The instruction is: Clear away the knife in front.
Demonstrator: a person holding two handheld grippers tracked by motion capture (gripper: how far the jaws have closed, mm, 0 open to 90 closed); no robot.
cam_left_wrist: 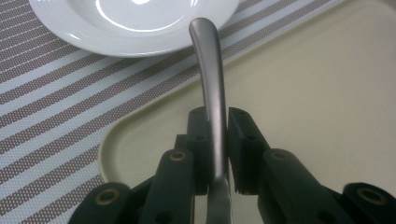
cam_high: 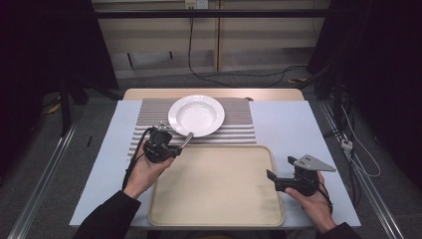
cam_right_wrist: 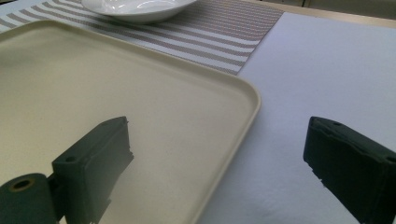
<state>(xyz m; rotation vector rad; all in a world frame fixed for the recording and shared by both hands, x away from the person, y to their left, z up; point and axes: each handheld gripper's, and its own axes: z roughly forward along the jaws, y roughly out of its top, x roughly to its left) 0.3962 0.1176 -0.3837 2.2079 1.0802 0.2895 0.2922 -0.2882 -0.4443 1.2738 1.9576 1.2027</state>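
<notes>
My left gripper (cam_high: 175, 149) is shut on the grey metal handle of a utensil (cam_high: 186, 140). It hovers over the far left corner of the beige tray (cam_high: 214, 194). In the left gripper view the handle (cam_left_wrist: 211, 74) rises from between the pads of the left gripper (cam_left_wrist: 217, 135), and its rounded end points at the white plate (cam_left_wrist: 130, 28). The utensil's head is hidden below the jaws. My right gripper (cam_high: 280, 168) stands open at the tray's right edge. In the right gripper view this gripper (cam_right_wrist: 217, 140) straddles the tray rim (cam_right_wrist: 247, 107) with nothing between its jaws.
The empty white plate (cam_high: 196, 114) sits on a striped placemat (cam_high: 149, 114) just beyond the tray. A pale blue cloth (cam_high: 293, 124) covers the table (cam_high: 214, 93). Cables run along the floor behind and to the right.
</notes>
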